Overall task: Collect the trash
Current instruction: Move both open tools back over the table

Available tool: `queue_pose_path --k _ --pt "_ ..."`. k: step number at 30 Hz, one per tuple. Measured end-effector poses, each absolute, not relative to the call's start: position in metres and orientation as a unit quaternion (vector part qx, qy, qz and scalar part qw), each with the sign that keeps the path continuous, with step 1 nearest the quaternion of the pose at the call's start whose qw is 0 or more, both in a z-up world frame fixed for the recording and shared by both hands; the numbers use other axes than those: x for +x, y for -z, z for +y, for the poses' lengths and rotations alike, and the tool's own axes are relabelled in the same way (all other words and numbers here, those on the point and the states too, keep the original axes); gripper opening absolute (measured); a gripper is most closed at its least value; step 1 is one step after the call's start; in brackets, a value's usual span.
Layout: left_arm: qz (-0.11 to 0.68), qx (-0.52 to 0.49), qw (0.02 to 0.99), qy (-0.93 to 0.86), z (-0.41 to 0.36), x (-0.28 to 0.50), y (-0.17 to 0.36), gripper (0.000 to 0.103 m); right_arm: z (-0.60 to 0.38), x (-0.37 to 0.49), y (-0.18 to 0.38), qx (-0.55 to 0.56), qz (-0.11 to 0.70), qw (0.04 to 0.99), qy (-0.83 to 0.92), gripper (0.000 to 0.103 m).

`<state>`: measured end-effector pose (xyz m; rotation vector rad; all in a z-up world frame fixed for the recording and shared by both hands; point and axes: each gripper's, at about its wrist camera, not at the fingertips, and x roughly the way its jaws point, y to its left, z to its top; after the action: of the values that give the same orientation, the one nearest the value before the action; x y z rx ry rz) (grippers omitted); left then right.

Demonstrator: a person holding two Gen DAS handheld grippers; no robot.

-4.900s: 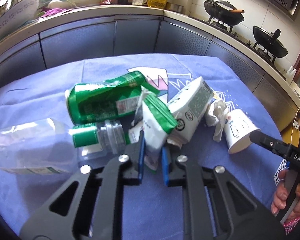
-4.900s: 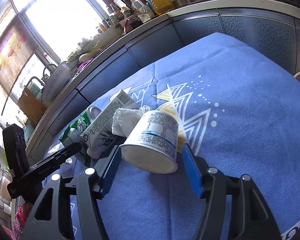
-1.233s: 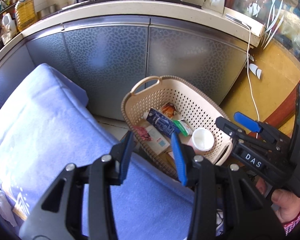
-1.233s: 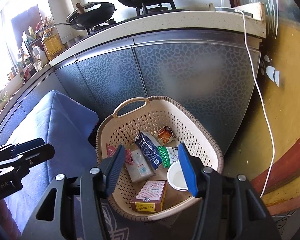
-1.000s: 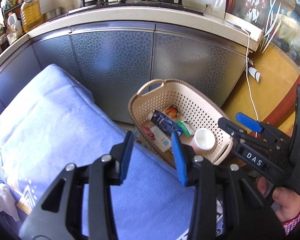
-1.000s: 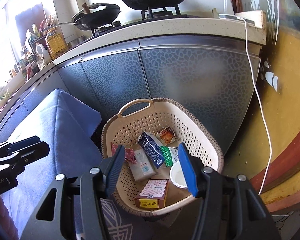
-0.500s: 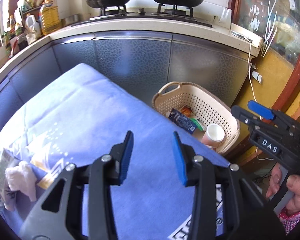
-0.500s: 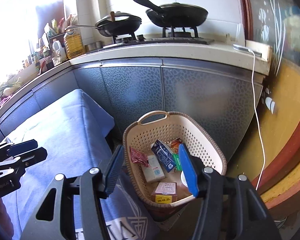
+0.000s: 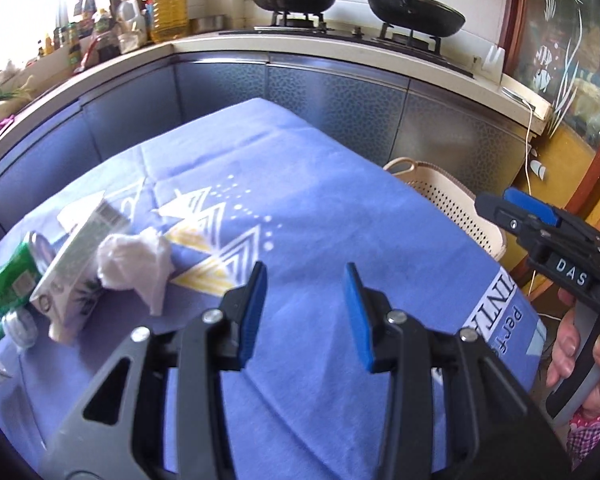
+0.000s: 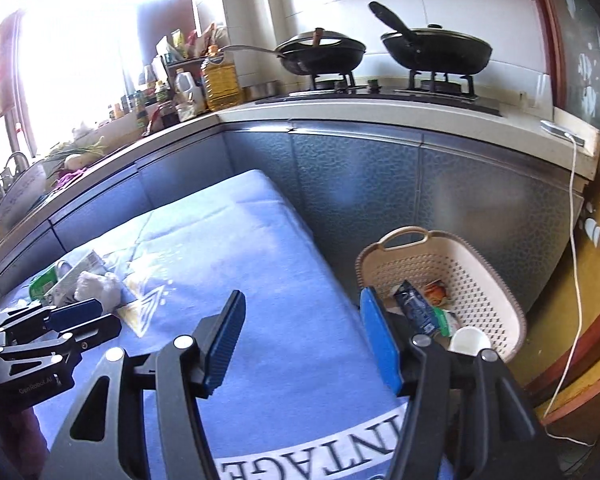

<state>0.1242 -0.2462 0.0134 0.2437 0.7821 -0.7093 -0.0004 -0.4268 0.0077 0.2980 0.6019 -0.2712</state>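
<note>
Remaining trash sits clustered at the far-left part of the blue-clothed worktop (image 9: 320, 208): crumpled white tissue (image 9: 134, 260), a grey-white carton (image 9: 74, 264) lying on its side touching the tissue, and a green can (image 9: 10, 276) just beside the carton. Something clear with a green band lies at the left edge, too cut off to identify.

Handling, my read:
- Tissue: near weightless, soft, compresses to nothing. Pinch the bulk in the middle and close fully, or it slips out.
- Carton: light, looks flattened, walls will give. Take it across the short width near the free end, not along the length.
- Can: light, thin metal, smooth and round, so it may roll or squirt out. Grip across the body mid-length.

The tissue is the nearest piece, so it looks like the easy first pick.

Beige basket (image 10: 440, 264) stands on the floor off the worktop's right edge, already holding a white cup (image 10: 470, 338) and several wrappers.

Left hand-held gripper (image 9: 306, 312): jaws moderately apart, nothing between them, over bare cloth, well apart from the pile. Right hand-held gripper (image 10: 302, 342): jaws have just been opening, wide now, empty, straddling the worktop edge with the basket beyond its right finger. Person's hand (image 9: 580, 352) is visible on the right gripper's handle.
</note>
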Motion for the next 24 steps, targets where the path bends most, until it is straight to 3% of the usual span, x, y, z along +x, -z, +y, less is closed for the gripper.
queue_pose_path --k 13,15,16,24 --pt "0.382 0.021 0.895 0.228 -0.049 0.136 -0.018 0.038 -0.289 0.050 -0.015 0.131 0.332 0.933 -0.036 0.060" --pt "0.374 0.004 0.907 0.196 -0.012 0.138 -0.020 0.058 -0.263 0.060 -0.016 0.134 0.341 0.927 -0.077 0.060" --pt "0.369 -0.007 0.913 0.175 0.009 0.140 -0.022 0.062 -0.253 0.063 -0.015 0.136 0.348 0.923 -0.092 0.060" --pt "0.358 -0.134 0.922 0.056 0.159 0.166 -0.029 0.063 -0.170 0.109 -0.010 0.164 0.400 0.881 -0.191 0.060"
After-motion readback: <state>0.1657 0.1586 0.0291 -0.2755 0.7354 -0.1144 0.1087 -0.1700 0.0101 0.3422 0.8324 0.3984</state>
